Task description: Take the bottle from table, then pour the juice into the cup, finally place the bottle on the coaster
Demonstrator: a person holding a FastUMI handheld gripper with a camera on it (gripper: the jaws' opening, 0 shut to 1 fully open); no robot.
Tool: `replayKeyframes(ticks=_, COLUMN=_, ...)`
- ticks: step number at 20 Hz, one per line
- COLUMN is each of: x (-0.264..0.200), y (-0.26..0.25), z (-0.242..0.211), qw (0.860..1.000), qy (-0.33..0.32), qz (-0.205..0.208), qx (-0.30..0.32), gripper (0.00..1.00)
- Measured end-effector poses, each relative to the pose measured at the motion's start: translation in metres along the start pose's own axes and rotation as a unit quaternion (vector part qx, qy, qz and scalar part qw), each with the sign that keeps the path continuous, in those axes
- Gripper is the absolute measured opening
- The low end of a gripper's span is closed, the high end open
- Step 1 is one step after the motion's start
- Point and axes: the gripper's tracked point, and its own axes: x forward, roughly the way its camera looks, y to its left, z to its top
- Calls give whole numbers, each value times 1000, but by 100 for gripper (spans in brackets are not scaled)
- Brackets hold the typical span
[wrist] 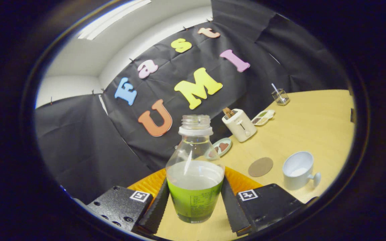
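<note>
While your gripper (194,201) clamps both fingers on the uncapped bottle (194,174) between them, its base is cut off from sight. Beyond, rightward, sit the cup (298,170) and coaster (260,166); the label print is illegible.

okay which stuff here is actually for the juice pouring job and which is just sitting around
For the job: bottle gripped between the gripper fingers, cup, coaster.

Lying about: toaster, small plate, divided tray, glass jar.
</note>
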Motion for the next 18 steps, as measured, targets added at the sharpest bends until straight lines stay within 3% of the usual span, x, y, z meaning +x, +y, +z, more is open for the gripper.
replayKeyframes(ticks=2, x=2, y=-10, z=-4, qw=999, qy=7, qz=0, qx=37, gripper=81)
replayKeyframes(ticks=5, x=5, y=-12, z=-6, qw=994, qy=8, qz=32, qx=102, gripper=81)
replayKeyframes(ticks=8, x=7, y=-7, z=-5, qw=984, qy=7, qz=77, qx=161, gripper=80)
replayKeyframes(ticks=12, x=7, y=-17, z=-2, qw=970, qy=8, qz=92, qx=226, gripper=80)
replayKeyframes(ticks=18, x=11, y=-20, z=11, qw=931, qy=5, qz=138, qx=337, gripper=80)
